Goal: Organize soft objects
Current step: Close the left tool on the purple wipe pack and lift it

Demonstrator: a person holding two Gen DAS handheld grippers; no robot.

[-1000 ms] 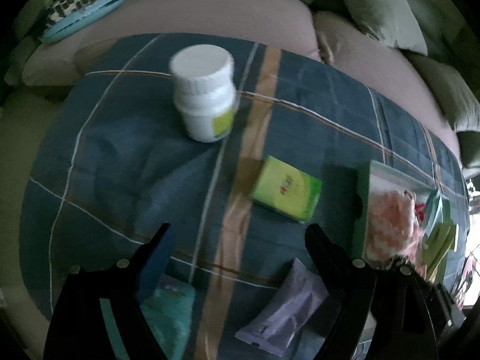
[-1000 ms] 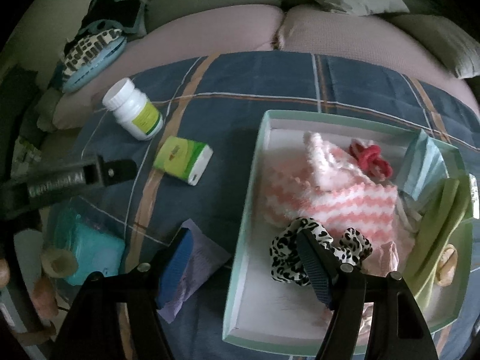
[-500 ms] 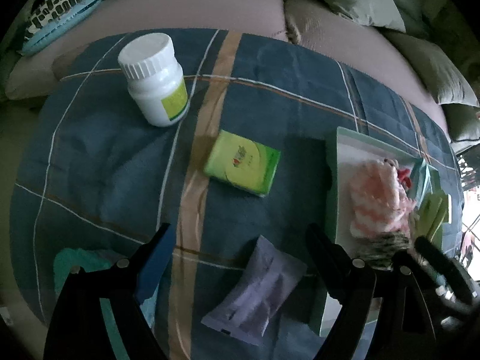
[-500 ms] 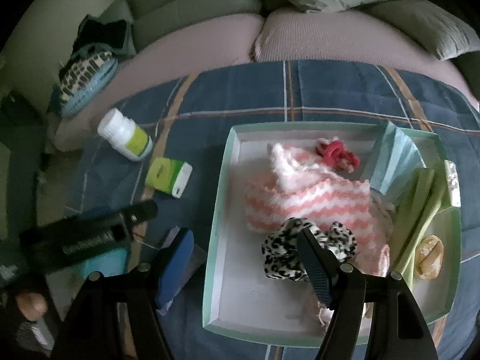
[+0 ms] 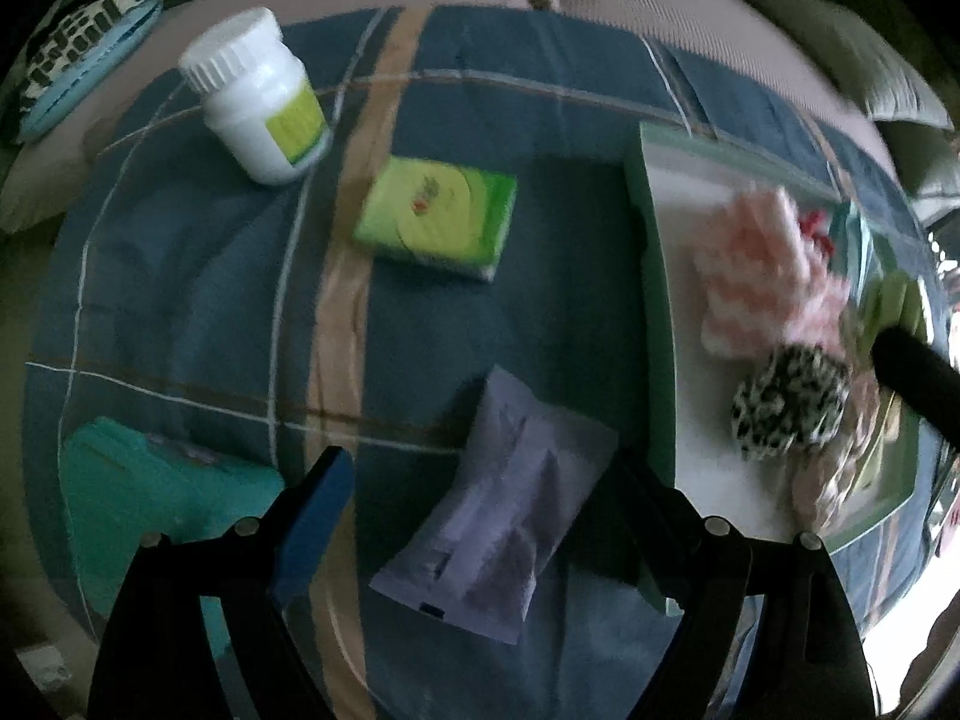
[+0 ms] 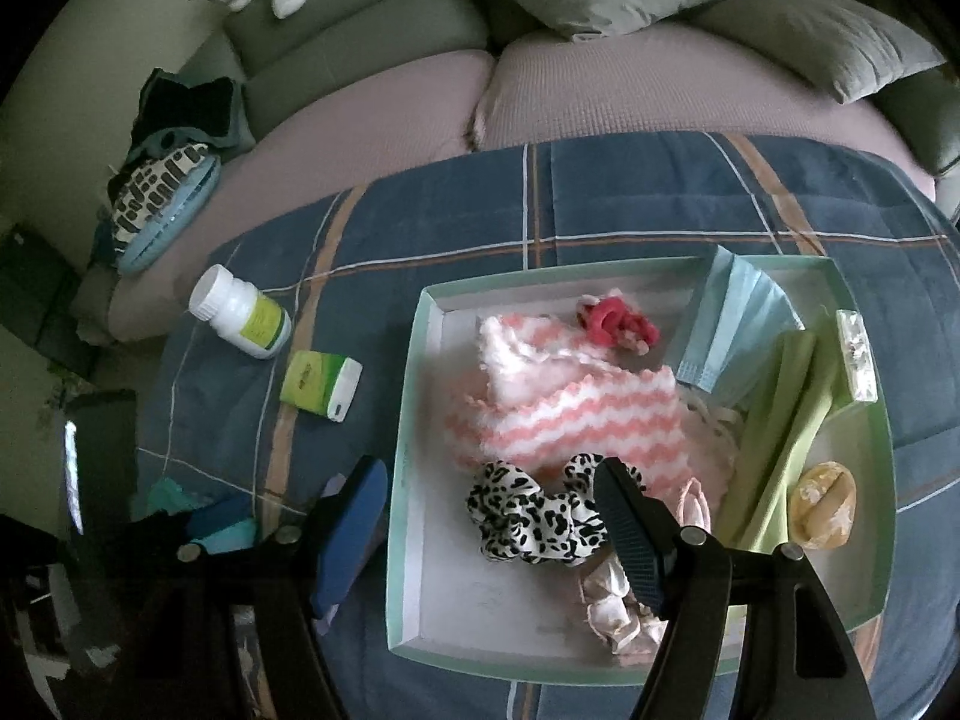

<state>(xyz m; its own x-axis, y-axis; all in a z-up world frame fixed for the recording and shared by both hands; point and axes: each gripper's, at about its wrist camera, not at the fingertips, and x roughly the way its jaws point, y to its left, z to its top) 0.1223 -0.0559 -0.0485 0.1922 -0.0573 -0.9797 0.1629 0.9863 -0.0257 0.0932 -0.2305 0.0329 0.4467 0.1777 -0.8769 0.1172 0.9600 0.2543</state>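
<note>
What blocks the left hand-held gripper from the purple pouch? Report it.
Nothing visible. The left hand-held gripper hangs open right above the purple pouch, which lies alone on the blanket.

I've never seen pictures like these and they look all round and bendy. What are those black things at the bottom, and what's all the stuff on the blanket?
A person holds a grabbing tool in each hand, and each tool carries a small wide-angle camera. That lens makes the pictures look bendy. One picture is from the left gripper, the other from the right gripper. The black shapes with blue pads are their fingers. Both stand open and hold nothing.

Everything lies on a blue checked blanket by a sofa. On it are a white bottle, a green tissue pack, a pale purple packet right under the left gripper, and a teal thing I can't make out. The tray holds a pink-and-white cloth, a leopard scrunchie, a face mask and other small things.
</note>
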